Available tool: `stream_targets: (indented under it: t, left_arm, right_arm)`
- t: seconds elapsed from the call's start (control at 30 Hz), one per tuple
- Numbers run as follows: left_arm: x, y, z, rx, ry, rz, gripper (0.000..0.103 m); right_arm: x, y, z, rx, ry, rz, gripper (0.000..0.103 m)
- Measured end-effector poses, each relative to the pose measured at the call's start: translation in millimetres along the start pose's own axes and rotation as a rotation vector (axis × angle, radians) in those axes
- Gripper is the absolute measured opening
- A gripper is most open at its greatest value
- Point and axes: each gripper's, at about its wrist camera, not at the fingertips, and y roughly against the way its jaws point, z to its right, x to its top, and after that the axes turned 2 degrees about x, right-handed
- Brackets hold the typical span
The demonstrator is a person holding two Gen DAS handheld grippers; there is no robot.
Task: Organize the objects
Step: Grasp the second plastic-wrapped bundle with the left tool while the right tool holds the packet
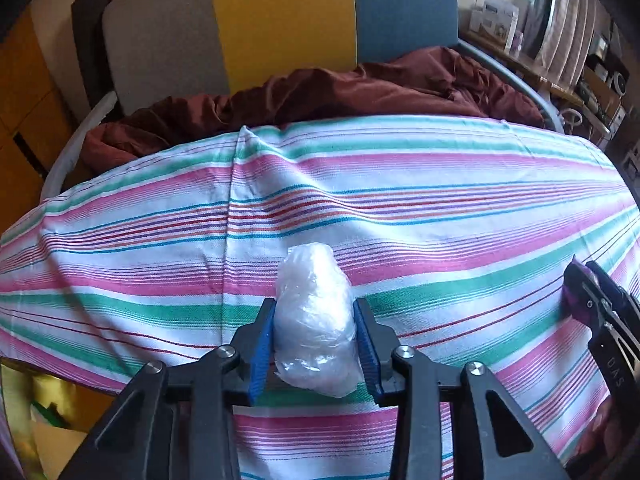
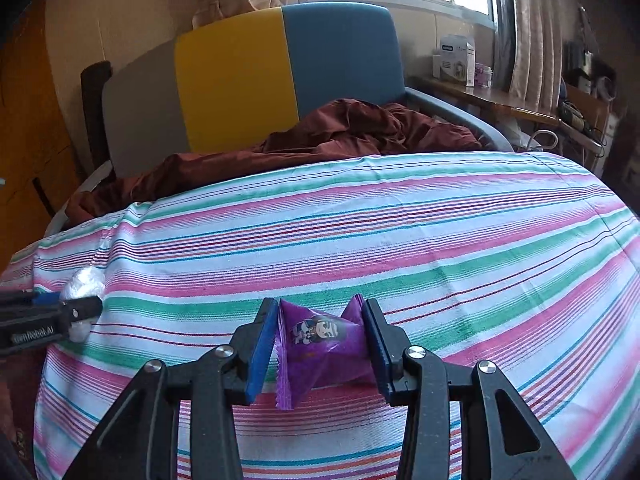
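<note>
A lump of crumpled clear plastic (image 1: 312, 320) sits between the blue pads of my left gripper (image 1: 315, 302), which is shut on it just over the striped bedsheet (image 1: 400, 200). In the right wrist view, my right gripper (image 2: 320, 302) is shut on a purple snack packet (image 2: 320, 344) printed with a cartoon figure, its crimped ends sticking out past the pads. Each gripper shows in the other's view: the right gripper (image 1: 600, 304) at the far right with a sliver of purple packet (image 1: 574, 292), the left gripper (image 2: 80, 306) at the far left with the plastic lump (image 2: 86, 280).
A rumpled maroon blanket (image 1: 360, 88) lies at the head of the bed below a grey, yellow and blue headboard (image 1: 280, 20). A desk (image 2: 500, 100) with boxes stands to the right under a window. Yellow items (image 1: 48, 400) lie beside the bed's left edge.
</note>
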Motion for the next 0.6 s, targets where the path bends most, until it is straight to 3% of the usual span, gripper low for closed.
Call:
stream_targets:
  t: [0.3, 0.6]
  left_arm:
    - [-14.2, 45.0, -2.3, -0.139, 0.047, 0.123, 0.035]
    - [-59.5, 106.6, -4.5, -0.302, 0.078, 0.205, 0.035]
  right_arm:
    - [-0.4, -1.0, -8.4, -0.057, 0.04, -0.002, 0.043]
    - [-1.6, 8.9, -11.8, -0.098, 0.057, 0.041, 0.043]
